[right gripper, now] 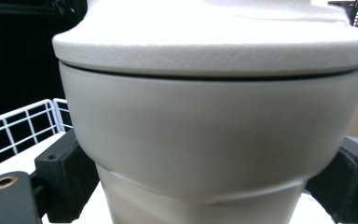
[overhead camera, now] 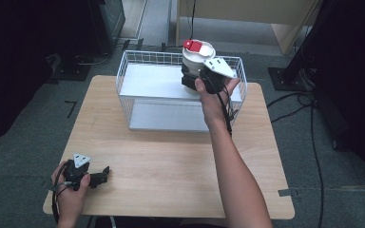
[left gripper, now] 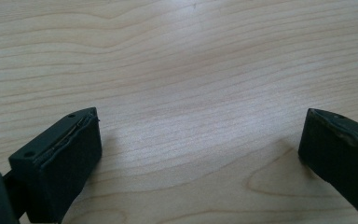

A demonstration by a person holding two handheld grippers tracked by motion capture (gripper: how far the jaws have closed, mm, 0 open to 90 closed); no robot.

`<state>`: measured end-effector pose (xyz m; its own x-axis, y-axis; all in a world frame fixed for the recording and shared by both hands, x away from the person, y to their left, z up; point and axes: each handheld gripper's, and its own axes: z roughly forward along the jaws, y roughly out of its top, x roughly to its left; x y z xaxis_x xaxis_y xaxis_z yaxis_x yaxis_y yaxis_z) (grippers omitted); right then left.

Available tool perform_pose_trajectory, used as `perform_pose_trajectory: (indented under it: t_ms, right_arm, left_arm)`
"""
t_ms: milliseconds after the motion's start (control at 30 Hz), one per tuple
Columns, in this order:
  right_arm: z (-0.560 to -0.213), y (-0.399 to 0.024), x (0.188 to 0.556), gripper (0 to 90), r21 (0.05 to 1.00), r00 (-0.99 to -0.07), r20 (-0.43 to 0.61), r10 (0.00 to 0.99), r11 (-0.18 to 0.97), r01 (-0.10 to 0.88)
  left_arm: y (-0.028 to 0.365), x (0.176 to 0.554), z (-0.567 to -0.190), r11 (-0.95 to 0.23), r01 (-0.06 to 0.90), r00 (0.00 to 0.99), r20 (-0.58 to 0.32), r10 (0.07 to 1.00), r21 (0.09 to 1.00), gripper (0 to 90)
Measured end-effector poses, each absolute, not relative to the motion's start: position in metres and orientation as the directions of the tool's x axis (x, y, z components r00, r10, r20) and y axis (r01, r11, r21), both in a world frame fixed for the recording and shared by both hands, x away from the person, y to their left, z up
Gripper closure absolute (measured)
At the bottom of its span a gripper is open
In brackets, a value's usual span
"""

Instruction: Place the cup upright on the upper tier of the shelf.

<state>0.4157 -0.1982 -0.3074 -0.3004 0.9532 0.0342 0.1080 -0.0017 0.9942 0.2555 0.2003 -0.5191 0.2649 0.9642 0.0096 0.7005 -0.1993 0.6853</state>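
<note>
From the high view, a light wooden table (overhead camera: 171, 166) stands on grey carpet, dark curtains to either side and black cables trailing on the floor right of the table. At the table's far edge sits a white wire basket (overhead camera: 138, 71). Above the basket's far right part the right gripper (overhead camera: 192, 76) holds a white container (overhead camera: 196, 57) with a red tab on its lid. The left gripper (overhead camera: 105, 172) lies near the table's near left corner. In the left gripper view its jaws stand wide apart over bare wood grain. In the right gripper view the jaws clamp the container's body beneath its lid rim, basket wire behind.
</note>
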Motion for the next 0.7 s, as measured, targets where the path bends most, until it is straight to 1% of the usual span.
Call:
perform_pose_trajectory:
  t_ms: [133, 367, 500, 700]
  right_arm:
    - [-0.306, -0.191, 0.426, 8.7, 0.994, -0.296, 0.018, 0.955, 0.016, 0.111]
    - [-0.306, -0.181, 0.439, 8.6, 0.993, -0.279, 0.022, 0.96, 0.011, 0.117]
    - [-0.307, -0.182, 0.44, 8.6, 0.993, -0.275, 0.04, 0.961, -0.008, 0.117]
    - [-0.308, -0.189, 0.436, 8.5, 0.992, -0.304, 0.061, 0.951, -0.023, 0.126]
  left_arm:
    - [0.2, 0.256, -0.519, -0.202, 0.7, 0.266, 0.012, 0.964, 0.685, 0.0]
    - [0.2, 0.256, -0.519, -0.2, 0.7, 0.265, 0.011, 0.964, 0.686, 0.0]
    - [0.2, 0.256, -0.519, -0.199, 0.7, 0.265, 0.011, 0.964, 0.686, 0.0]
    - [0.2, 0.256, -0.519, -0.199, 0.7, 0.265, 0.01, 0.964, 0.686, 0.0]
